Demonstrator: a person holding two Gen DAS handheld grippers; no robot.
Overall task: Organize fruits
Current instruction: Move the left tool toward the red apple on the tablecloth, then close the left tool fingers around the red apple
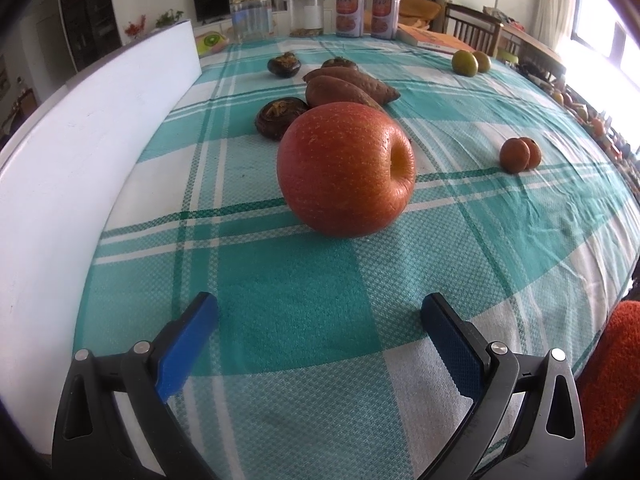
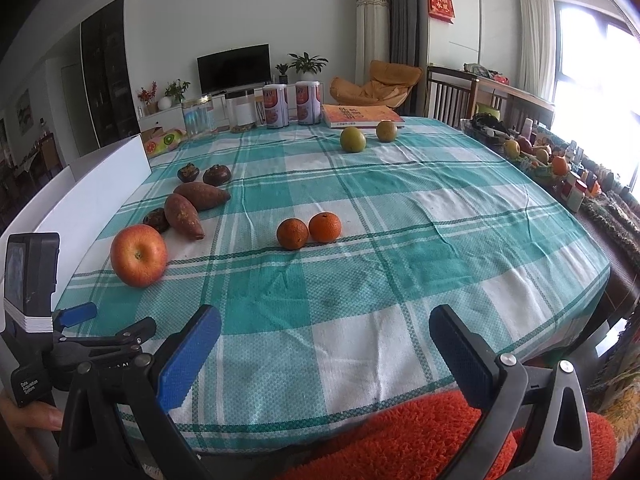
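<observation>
A big red apple [image 1: 346, 170] [image 2: 139, 255] lies on the green checked tablecloth [image 1: 280, 300], just ahead of my left gripper [image 1: 320, 316], which stands open and empty. Behind the apple lie two sweet potatoes [image 1: 348, 88] [image 2: 188, 208] and three dark mangosteens [image 1: 280, 118]. Two small oranges [image 1: 520, 155] [image 2: 309, 232] sit side by side mid-table. Two green-yellow fruits [image 1: 471, 63] [image 2: 353, 139] rest near the far edge. My right gripper [image 2: 325, 332] hovers open and empty over the near table edge, and the left gripper [image 2: 76, 316] shows at that view's lower left.
A white board [image 1: 80, 152] stands along the table's left side. Jars [image 1: 251, 16], two cans [image 2: 291, 104] and a book [image 2: 362, 116] line the far edge. A red fuzzy sleeve [image 2: 400, 436] lies below. Clutter fills a side table [image 2: 560, 168] on the right.
</observation>
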